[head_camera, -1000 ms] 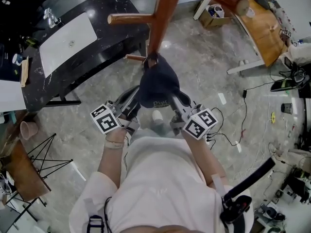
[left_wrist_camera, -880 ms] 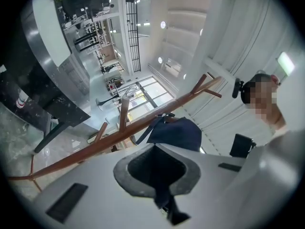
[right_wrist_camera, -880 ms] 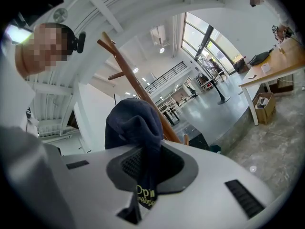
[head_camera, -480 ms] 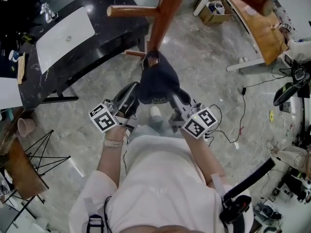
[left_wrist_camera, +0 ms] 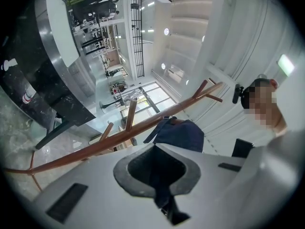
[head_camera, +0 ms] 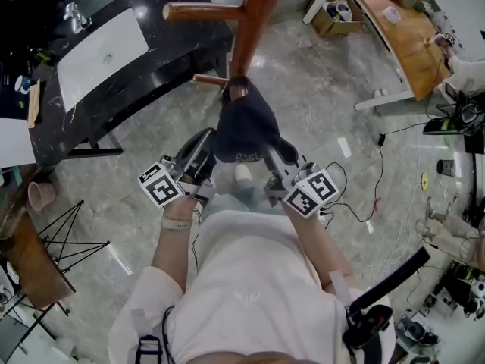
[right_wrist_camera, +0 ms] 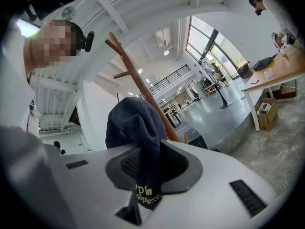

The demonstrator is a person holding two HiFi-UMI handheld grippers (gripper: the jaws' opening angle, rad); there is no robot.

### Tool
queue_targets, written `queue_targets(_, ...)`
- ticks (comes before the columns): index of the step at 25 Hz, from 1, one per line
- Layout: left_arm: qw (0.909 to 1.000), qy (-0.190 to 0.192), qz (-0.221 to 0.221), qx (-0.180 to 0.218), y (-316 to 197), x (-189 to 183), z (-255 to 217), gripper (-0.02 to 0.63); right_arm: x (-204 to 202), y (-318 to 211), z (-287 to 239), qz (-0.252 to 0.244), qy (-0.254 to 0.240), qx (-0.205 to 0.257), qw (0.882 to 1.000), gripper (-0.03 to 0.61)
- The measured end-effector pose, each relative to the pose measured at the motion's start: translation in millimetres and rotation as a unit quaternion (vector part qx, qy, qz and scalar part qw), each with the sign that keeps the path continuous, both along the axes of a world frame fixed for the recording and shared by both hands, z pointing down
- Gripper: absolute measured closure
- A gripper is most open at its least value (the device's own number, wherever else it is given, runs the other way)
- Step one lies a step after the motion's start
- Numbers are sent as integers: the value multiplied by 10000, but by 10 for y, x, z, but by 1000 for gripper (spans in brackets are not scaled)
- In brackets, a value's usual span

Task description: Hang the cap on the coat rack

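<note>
A dark navy cap (head_camera: 244, 131) hangs stretched between my two grippers, just below the brown wooden coat rack (head_camera: 254, 21). Its top edge sits against a short lower peg (head_camera: 211, 80); I cannot tell whether it is hooked on. My left gripper (head_camera: 208, 141) is shut on the cap's left edge and my right gripper (head_camera: 267, 150) on its right edge. In the left gripper view, dark fabric is pinched in the left gripper (left_wrist_camera: 161, 191), with the cap (left_wrist_camera: 183, 133) against the rack's pole (left_wrist_camera: 109, 146). In the right gripper view, the right gripper (right_wrist_camera: 144, 187) clamps the cap (right_wrist_camera: 133, 120) at its yellow-printed edge.
A black marble table (head_camera: 163, 21) with a white sheet stands at the left. A wooden desk (head_camera: 413, 48) and a cardboard box (head_camera: 333, 17) are at the upper right. Cables (head_camera: 375, 203) trail over the marble floor at the right. A black wire stand (head_camera: 76, 241) is at the lower left.
The view has shifted a little. Both grippers keep their hold on the cap at the short peg, with no clear movement.
</note>
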State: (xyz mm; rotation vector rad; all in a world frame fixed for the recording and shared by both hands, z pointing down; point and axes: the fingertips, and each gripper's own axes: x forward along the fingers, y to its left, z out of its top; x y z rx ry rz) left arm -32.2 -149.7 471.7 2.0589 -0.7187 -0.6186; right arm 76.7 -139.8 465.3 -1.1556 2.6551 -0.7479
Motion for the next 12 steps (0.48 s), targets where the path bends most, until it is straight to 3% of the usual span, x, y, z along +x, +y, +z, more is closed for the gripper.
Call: queue_targets(12, 10000, -24, -65, -64, 178, 72, 24, 606, 117, 138, -56, -44, -157, 117, 9998, 526)
